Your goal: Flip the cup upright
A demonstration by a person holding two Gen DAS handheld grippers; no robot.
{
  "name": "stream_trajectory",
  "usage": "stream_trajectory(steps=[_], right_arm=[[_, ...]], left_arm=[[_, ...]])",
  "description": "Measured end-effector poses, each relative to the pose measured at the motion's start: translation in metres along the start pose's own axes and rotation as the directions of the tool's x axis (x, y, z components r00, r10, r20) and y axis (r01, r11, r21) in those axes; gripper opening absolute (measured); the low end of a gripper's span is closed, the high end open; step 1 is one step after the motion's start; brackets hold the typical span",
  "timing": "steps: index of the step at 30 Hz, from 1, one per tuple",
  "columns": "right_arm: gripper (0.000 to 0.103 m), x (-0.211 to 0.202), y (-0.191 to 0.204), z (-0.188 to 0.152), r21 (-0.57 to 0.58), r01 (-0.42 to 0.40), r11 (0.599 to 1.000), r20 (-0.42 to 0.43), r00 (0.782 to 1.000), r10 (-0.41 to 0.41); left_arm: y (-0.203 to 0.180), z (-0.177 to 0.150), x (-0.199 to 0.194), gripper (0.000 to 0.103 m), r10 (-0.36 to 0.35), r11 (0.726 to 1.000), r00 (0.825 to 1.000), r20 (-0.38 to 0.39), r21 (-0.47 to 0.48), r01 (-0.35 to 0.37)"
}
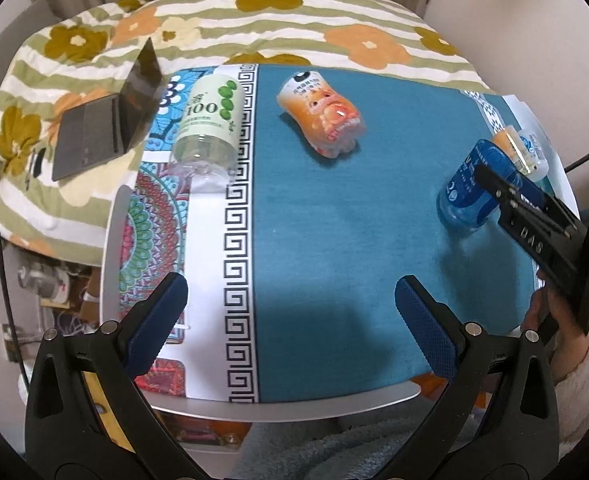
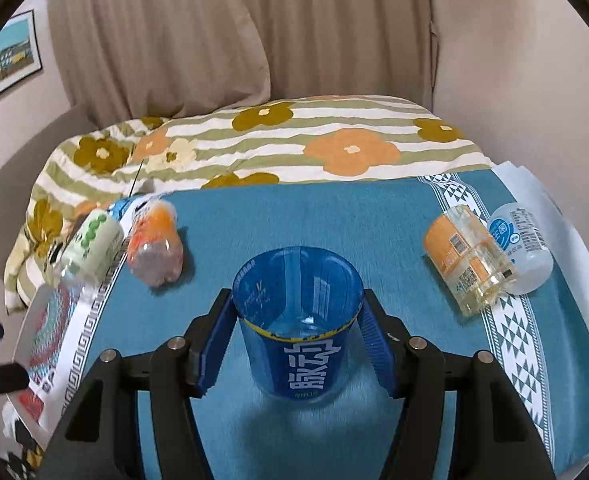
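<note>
A clear blue cup (image 2: 296, 320) with white characters stands upright, mouth up, on the teal cloth (image 2: 334, 216). My right gripper (image 2: 294, 340) has its two blue pads on either side of the cup; the left pad touches it and the right pad sits at its rim. In the left wrist view the same cup (image 1: 468, 186) is at the right with the right gripper (image 1: 506, 192) around it. My left gripper (image 1: 290, 320) is open and empty above the near part of the cloth.
Cut bottle cups lie on their sides: a green-labelled one (image 1: 210, 124), an orange one (image 1: 322, 116), and at the right an orange-labelled one (image 2: 468, 260) beside a white-and-blue one (image 2: 522, 252). A laptop (image 1: 106, 120) lies on the flowered quilt (image 1: 294, 36) behind the table.
</note>
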State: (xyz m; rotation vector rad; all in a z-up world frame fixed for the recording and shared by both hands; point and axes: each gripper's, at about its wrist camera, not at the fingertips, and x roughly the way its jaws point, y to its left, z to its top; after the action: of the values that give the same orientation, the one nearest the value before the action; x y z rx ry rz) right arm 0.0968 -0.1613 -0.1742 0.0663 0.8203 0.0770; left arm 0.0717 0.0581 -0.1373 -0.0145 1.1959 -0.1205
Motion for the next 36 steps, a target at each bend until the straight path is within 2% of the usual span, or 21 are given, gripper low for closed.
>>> stream_trajectory(steps=[7, 16, 18, 24, 30, 36], right_arm=[[0.058, -0.008, 0.002, -0.015, -0.053, -0.001, 0.999, -0.014, 1.0, 0.0], [0.06, -0.01, 0.002, -0.02, -0.048, -0.012, 0.999, -0.025, 1.0, 0.011], [0.075, -0.007, 0.003, -0.02, -0.047, -0.008, 0.999, -0.046, 0.999, 0.006], [0.103, -0.011, 0.002, -0.022, -0.041, -0.019, 0.999, -0.033, 0.999, 0.017], [0.103, -0.021, -0.001, -0.023, -0.074, -0.016, 0.997, -0.048, 0.999, 0.012], [0.103, -0.055, -0.018, -0.017, -0.073, -0.035, 0.997, -0.049, 0.998, 0.031]], left_arm=[[-0.007, -0.005, 0.004, 0.103, -0.011, 1.0, 1.0, -0.008, -0.012, 0.011], [-0.012, -0.014, -0.002, 0.103, -0.009, 0.999, 1.0, 0.007, -0.036, 0.009], [-0.012, -0.016, -0.004, 0.103, -0.009, 0.999, 1.0, 0.007, -0.039, 0.009], [-0.01, -0.023, -0.01, 0.103, -0.006, 0.998, 1.0, 0.015, -0.065, 0.007], [-0.015, -0.026, -0.023, 0.103, 0.004, 0.997, 0.999, 0.054, -0.078, 0.0], [-0.032, -0.024, -0.051, 0.103, 0.013, 0.997, 0.992, 0.125, -0.08, -0.003]])
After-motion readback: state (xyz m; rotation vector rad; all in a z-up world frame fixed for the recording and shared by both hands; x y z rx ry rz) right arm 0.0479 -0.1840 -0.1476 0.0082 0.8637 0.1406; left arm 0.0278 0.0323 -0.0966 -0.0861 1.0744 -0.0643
